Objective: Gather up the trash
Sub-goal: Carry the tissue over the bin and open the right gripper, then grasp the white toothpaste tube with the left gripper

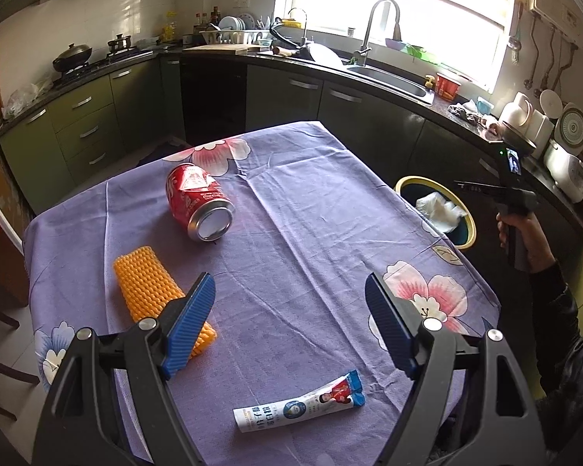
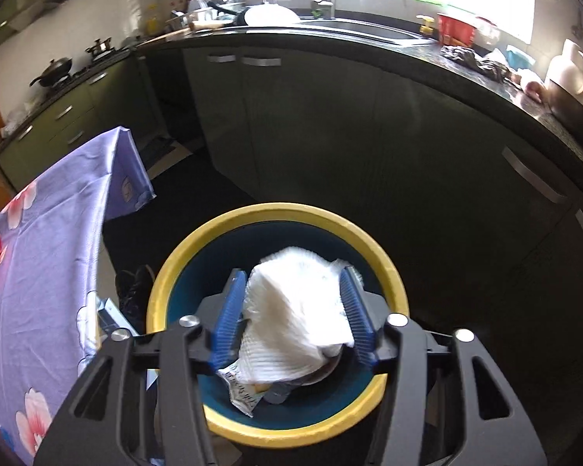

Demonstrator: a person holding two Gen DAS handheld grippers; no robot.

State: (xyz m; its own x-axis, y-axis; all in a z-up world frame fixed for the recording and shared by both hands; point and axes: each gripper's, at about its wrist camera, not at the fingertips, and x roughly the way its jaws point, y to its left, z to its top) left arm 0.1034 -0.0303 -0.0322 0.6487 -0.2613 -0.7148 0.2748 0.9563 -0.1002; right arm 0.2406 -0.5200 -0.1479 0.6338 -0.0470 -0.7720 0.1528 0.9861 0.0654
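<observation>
My left gripper (image 1: pixel 289 291) is open and empty above the purple flowered tablecloth (image 1: pixel 299 209). On the cloth lie a dented red cola can (image 1: pixel 198 204) on its side, an orange corn cob (image 1: pixel 155 291) partly behind my left finger, and a white and blue snack wrapper (image 1: pixel 299 406) near the front edge. My right gripper (image 2: pixel 297 275) holds a crumpled white tissue (image 2: pixel 295 314) between its blue pads, over the yellow-rimmed bin (image 2: pixel 213 233). The bin (image 1: pixel 468 229) and tissue (image 1: pixel 437 209) also show in the left wrist view, beside the table's right edge.
Other trash (image 2: pixel 245 392) lies in the bin. Dark kitchen cabinets (image 2: pixel 330 136) and a counter with a sink (image 1: pixel 388 77) curve behind the table. A stove with pots (image 1: pixel 74 58) stands at the left. The right hand (image 1: pixel 524 233) holds its gripper handle.
</observation>
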